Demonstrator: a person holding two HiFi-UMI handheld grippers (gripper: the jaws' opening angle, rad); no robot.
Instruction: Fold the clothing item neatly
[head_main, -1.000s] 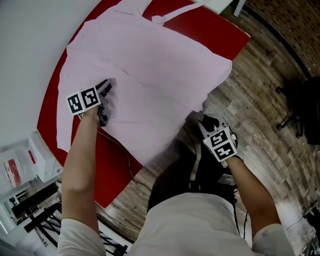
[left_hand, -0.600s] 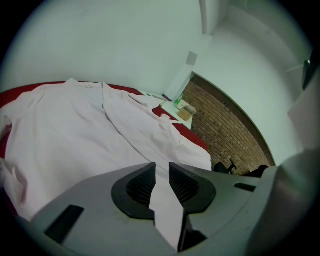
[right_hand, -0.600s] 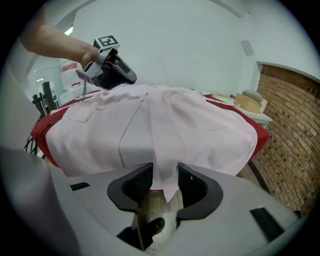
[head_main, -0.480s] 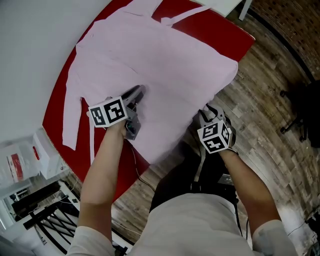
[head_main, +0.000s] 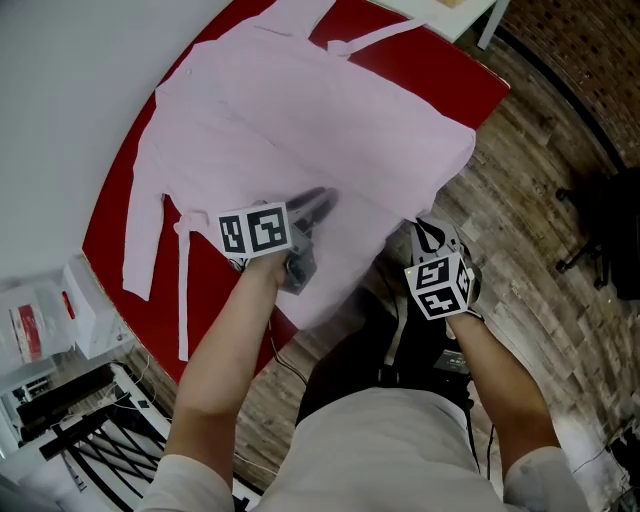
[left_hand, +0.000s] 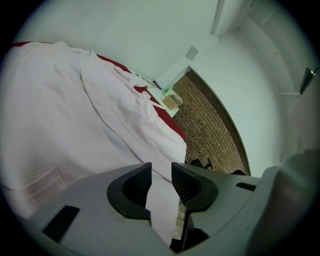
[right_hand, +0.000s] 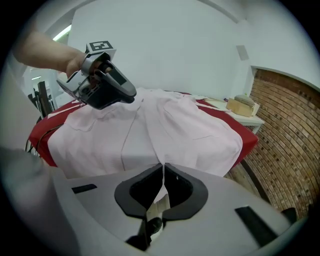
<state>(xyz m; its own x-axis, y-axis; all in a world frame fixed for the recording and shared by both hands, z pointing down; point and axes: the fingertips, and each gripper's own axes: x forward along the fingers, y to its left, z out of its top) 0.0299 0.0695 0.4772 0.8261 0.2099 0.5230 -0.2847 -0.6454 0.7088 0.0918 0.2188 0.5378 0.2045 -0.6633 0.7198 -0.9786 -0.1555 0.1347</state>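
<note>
A pale pink shirt (head_main: 300, 120) lies spread over the red table (head_main: 110, 235), its near hem hanging off the front edge. My left gripper (head_main: 318, 203) is over the shirt's near part. Its jaws have just been opening; in the left gripper view (left_hand: 161, 175) they stand apart with shirt cloth (left_hand: 75, 115) showing in the gap, and the pads do not press on it. At the table's front edge, my right gripper (head_main: 425, 235) is shut on the hem. In the right gripper view (right_hand: 163, 172) a thin fold of shirt (right_hand: 175, 125) runs between the closed pads.
Wooden floor (head_main: 540, 190) lies right of the table, with a dark office chair (head_main: 600, 225) on it. A small white table (right_hand: 240, 112) with objects stands by a brick wall (right_hand: 290, 140). White boxes (head_main: 50, 320) and black stands sit at the lower left.
My left gripper has slid right across the shirt toward the right gripper, dragging cloth off the table's left part. The right gripper has stayed at the front edge.
</note>
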